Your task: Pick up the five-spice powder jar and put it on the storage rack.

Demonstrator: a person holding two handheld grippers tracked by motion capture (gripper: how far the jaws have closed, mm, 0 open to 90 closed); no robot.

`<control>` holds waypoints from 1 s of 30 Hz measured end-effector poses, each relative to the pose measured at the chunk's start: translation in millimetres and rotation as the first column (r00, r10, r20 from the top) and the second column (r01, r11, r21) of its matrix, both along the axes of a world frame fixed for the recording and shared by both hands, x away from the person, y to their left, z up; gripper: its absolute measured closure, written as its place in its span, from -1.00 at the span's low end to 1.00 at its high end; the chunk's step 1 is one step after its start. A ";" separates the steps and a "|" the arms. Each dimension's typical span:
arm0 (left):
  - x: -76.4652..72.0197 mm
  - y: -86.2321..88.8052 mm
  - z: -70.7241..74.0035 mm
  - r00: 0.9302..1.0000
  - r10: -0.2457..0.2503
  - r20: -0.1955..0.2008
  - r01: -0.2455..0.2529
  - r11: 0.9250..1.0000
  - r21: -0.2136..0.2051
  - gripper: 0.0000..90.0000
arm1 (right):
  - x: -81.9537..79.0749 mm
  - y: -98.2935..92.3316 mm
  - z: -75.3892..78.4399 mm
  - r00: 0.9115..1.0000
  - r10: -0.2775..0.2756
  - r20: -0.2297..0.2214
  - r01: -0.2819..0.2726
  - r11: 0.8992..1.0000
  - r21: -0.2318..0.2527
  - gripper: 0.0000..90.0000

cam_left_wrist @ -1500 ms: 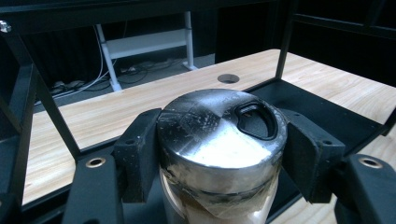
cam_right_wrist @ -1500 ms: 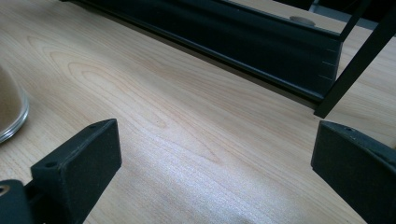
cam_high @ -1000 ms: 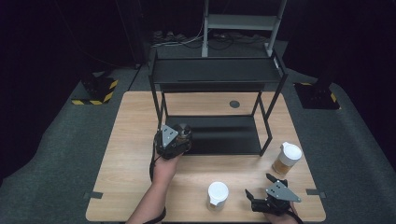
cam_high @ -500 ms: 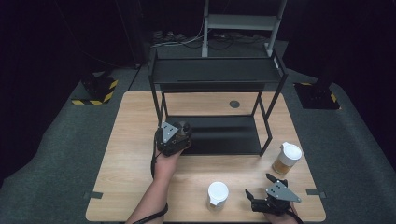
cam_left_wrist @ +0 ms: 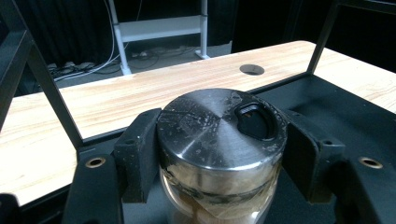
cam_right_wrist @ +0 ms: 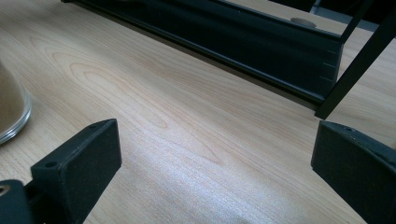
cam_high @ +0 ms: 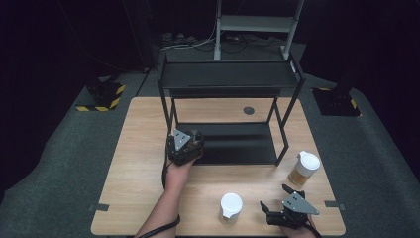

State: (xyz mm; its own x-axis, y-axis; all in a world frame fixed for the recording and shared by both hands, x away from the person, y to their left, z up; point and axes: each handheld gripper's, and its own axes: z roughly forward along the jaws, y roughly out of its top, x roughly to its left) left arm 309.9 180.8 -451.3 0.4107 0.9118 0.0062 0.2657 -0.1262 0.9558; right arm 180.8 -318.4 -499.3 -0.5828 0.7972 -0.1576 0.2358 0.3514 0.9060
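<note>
A glass jar with a brushed metal lid point(cam_left_wrist: 219, 126) and brownish contents sits between the black pads of my left gripper point(cam_left_wrist: 219, 158), which is shut on it just below the lid. In the high view my left gripper point(cam_high: 190, 144) is at the front left corner of the black rack's lower shelf point(cam_high: 242, 144). Whether the jar rests on that shelf is hidden. My right gripper point(cam_high: 274, 197) lies near the table's front right edge, jaws wide apart. In the right gripper view, bare wood lies between the jaws of my right gripper point(cam_right_wrist: 215, 144).
The black two-tier rack point(cam_high: 233, 79) stands on the wooden table point(cam_high: 133, 163). A white-lidded cup of amber liquid point(cam_high: 304, 167) stands right of the rack's front leg. A white-lidded container point(cam_high: 231, 206) stands left of the right gripper. A glass base point(cam_right_wrist: 11, 112) shows at that view's left edge.
</note>
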 end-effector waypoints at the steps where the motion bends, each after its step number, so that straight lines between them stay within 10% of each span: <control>1: 0.4 -0.2 -0.2 1.000 0.000 -0.001 0.000 1.000 0.001 -0.23 | 0.0 0.0 0.0 1.000 0.000 0.000 0.000 1.000 0.000 -0.98; 30: 6.2 -5.5 -1.6 1.000 0.008 -0.019 -0.008 1.000 -0.002 -0.23 | -0.1 0.2 0.0 1.000 0.000 0.001 0.000 1.000 -0.001 -0.98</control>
State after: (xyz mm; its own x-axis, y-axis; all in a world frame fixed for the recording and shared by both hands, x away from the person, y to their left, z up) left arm 316.1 175.3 -453.0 0.4034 0.9150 -0.0030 0.2845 -0.1223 0.9508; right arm 180.6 -318.2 -499.4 -0.5827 0.7970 -0.1589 0.2350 0.3524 0.9059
